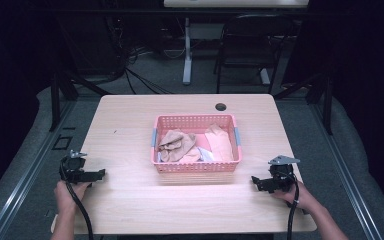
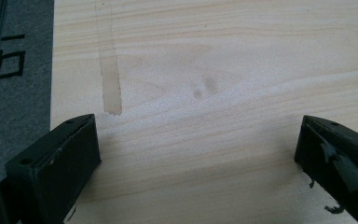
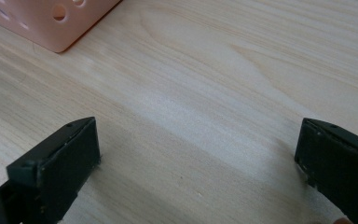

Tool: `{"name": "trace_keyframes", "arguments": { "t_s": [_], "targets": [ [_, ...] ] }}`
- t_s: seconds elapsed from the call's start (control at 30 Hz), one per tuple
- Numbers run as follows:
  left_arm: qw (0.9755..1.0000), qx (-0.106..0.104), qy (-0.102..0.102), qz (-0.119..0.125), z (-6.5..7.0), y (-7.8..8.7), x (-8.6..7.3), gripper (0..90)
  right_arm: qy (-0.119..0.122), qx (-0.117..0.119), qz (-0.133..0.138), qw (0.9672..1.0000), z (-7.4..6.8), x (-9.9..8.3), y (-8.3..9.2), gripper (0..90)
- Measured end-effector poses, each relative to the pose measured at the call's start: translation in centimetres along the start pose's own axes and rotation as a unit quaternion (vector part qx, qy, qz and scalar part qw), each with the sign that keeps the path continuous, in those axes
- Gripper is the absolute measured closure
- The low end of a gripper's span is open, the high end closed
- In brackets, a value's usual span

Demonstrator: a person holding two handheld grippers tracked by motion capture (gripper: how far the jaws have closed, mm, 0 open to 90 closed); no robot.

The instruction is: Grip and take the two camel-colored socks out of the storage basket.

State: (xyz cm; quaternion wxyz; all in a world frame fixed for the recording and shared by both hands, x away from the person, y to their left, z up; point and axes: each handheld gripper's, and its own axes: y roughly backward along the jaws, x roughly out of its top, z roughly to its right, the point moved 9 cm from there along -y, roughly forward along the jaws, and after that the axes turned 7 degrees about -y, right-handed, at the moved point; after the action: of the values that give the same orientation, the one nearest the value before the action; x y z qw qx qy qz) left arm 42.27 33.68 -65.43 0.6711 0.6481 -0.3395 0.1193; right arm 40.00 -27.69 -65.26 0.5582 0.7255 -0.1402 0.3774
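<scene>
Pink basket (image 1: 196,167) of crumpled beige cloths (image 1: 180,146) sits mid-table, between both grippers: right of the left gripper (image 1: 101,174), left of the right gripper (image 1: 253,180). Both have jaws wide apart, empty, resting low on the table (image 1: 130,210). Right gripper is nearer; basket corner (image 3: 51,23) lies just ahead-left of its jaws. Basket's long axis runs across, left to right

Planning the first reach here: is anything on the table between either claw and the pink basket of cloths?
Nothing visible. Bare wood lies between the left claw and the pink basket, and between the right claw and it. Both claws are open and empty. The cloths lie inside, so the basket's wall must be cleared from above.
</scene>
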Motion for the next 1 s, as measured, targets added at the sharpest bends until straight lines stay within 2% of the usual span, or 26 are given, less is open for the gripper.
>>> {"name": "trace_keyframes", "arguments": {
  "t_s": [0.23, 0.33, 0.4, 0.63, 0.77, 0.97, 1.0],
  "targets": [
    [1.0, -0.001, 0.002, -0.009, 0.1, 0.0, 0.0, 0.0, 0.003, 0.004, -0.002, 1.0, -0.1, 0.0, 0.0, 0.0],
    [0.9994, -0.005, -0.001, -0.036, -0.1, 0.1, 0.1, 0.0, 0.002, 0.001, -0.001, 1.0, 0.0, 0.0, 0.0, 0.0],
    [0.9992, -0.007, 0.003, -0.04, -0.1, 0.1, 0.0, 0.0, 0.002, 0.001, -0.001, 1.0, 0.0, 0.0, 0.0, 0.0],
    [0.999, -0.016, 0.013, -0.039, -0.3, 0.5, 0.3, 0.0, 0.003, 0.003, -0.002, 1.0, 0.0, 0.0, 0.0, 0.0],
    [0.9992, -0.019, 0.009, -0.035, -0.2, 1.4, 0.7, 0.0, 0.003, 0.003, -0.002, 1.0, 0.0, 0.0, 0.0, 0.0],
    [0.9989, -0.026, 0.021, -0.034, -0.5, 2.5, 1.2, 0.0, 0.003, 0.003, -0.002, 1.0, 0.0, 0.0, 0.0, 0.0],
    [0.9986, -0.032, 0.022, -0.035, -0.5, 2.7, 1.4, 0.0, 0.003, 0.003, -0.002, 1.0, 0.0, 0.0, 0.0, 0.0]
  ]
}}
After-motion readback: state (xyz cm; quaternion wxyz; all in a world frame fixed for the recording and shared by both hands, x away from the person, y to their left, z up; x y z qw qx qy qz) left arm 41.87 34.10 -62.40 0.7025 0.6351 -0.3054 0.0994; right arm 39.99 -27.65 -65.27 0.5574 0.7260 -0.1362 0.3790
